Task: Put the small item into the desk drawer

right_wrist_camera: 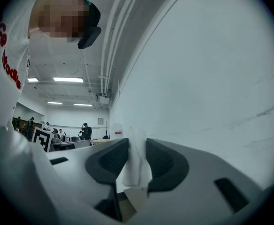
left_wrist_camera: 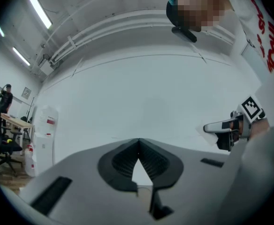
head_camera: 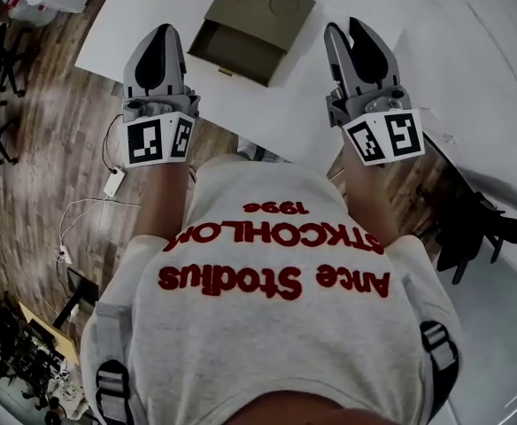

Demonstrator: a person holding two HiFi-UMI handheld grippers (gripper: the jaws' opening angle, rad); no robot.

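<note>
the small white item (right_wrist_camera: 134, 168) is carried clamped in the right gripper (right_wrist_camera: 137, 144), the left gripper (left_wrist_camera: 138, 143) is pressed together empty, and lowering into the open desk drawer (head_camera: 237, 53) is judged to be called for next.

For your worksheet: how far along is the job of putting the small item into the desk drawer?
Done: the desk drawer stands open on the white table, and the right gripper has its jaws closed on a small white item. In hand: that item is held in the air, not yet at the drawer. Left: carry it over the drawer and release it.
</note>
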